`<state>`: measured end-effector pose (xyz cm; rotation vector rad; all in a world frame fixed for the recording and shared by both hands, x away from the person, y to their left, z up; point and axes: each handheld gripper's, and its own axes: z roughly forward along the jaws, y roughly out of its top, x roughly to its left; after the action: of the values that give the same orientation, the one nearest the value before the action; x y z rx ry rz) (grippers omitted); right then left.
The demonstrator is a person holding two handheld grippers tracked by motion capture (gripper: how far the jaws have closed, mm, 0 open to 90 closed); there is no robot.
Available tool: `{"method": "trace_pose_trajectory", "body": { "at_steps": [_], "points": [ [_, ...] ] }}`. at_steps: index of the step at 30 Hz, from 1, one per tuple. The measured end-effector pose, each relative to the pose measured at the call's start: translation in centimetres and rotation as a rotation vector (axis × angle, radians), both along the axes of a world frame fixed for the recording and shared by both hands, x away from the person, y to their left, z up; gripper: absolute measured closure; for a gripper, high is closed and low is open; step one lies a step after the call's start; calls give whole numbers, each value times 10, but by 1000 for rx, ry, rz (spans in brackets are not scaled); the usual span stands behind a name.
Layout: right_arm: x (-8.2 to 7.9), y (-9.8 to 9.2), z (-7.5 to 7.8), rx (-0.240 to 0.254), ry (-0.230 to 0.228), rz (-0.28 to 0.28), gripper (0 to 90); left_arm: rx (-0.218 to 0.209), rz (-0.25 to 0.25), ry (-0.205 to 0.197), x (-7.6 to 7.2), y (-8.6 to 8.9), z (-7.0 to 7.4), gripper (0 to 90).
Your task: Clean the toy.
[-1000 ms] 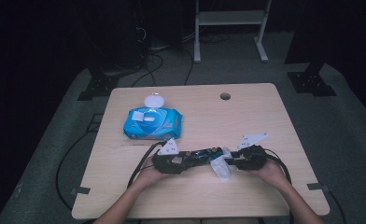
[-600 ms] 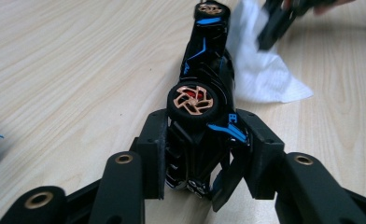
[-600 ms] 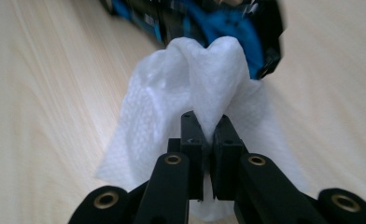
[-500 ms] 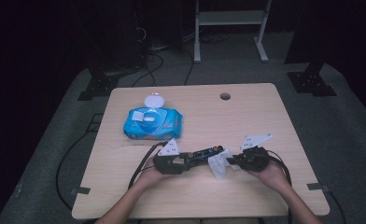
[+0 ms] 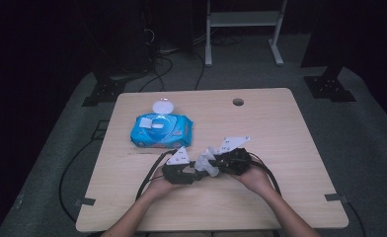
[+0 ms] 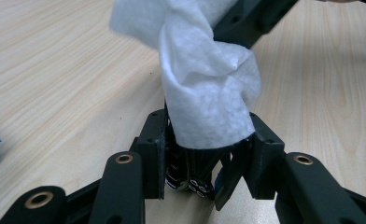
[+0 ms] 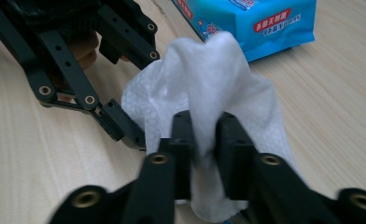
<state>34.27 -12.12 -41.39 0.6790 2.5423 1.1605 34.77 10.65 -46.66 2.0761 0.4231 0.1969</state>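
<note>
Your right gripper view has the only print: the blue wet-wipe pack (image 7: 260, 23), top of frame, right of centre. It carries a red label with white Chinese characters, too soft to read for sure, and a second red-and-white patch near its left edge, illegible. In your high view the same pack (image 5: 161, 131) sits left of centre; its print is too small to read.

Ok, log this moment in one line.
left gripper: shut on wipe | right gripper: pinching same wipe | wipe pack: lid open, on table
</note>
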Motion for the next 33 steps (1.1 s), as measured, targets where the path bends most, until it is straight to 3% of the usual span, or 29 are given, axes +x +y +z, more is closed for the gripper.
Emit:
{"method": "trace_pose_trajectory", "body": {
  "at_steps": [1,5,10,12,14,17,20,25,30,33],
  "points": [
    [-1,-5,2,5,19,-1,635,1,0,-1,0,0,0,571],
    [-6,-11,7,30,0,-6,583,8,-3,-13,-1,-2,1,573],
    [-6,8,3,27,-40,6,547,19,-13,-28,-2,-4,1,575],
    [-3,16,-2,22,-55,-4,590,16,-12,-26,-2,-3,1,575],
    [-3,21,-6,27,-65,-9,701,7,-10,-15,-1,-3,0,575],
    [-5,19,-8,15,-120,-12,826,6,-12,-22,-1,-3,0,576],
    [-2,9,-7,0,-127,-48,846,13,-14,-27,-1,-3,1,575],
    [3,-9,-8,47,-77,-107,852,14,-16,-31,-1,-4,1,575],
    [-6,14,-8,118,-24,14,852,12,-14,-32,-2,-6,0,575],
    [-7,24,-9,90,-33,42,853,9,-12,-25,-1,-4,0,576]
  ]
}}
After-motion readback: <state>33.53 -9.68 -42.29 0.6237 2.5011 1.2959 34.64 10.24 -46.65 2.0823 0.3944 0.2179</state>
